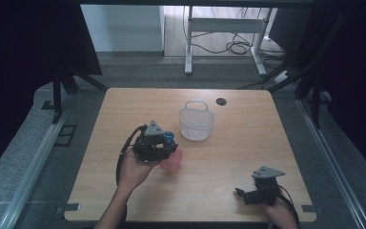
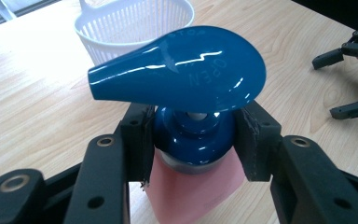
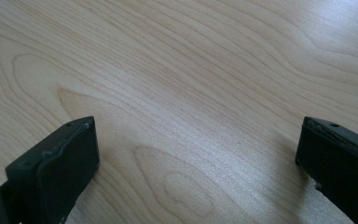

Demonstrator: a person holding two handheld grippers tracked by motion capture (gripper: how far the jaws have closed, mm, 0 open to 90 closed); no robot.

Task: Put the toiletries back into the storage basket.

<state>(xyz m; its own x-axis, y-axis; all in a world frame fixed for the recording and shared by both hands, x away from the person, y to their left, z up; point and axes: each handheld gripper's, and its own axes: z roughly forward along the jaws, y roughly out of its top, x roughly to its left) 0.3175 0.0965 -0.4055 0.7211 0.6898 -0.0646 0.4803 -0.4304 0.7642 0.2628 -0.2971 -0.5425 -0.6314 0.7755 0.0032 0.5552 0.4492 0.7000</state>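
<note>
The pink bottle (image 2: 193, 186) is squeezed at its blue neck by the left gripper (image 2: 191, 140) (right gripper (image 3: 196, 163) wide, empty); it could slip out.

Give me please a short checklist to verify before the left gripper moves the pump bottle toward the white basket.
1. Grip: left gripper fingers clamp the blue collar under the pump head of the pump bottle, one on each side. Ok.
2. Bottle lifted off the table: cannot tell.
3. White basket upright, mouth open: ok.
4. Basket has room inside: cannot tell; in the high view it looks empty.
5. Path from bottle to basket: bare wood between them. Ok.
6. Right gripper out of the way: ok, open over bare table near the front right edge.
</note>
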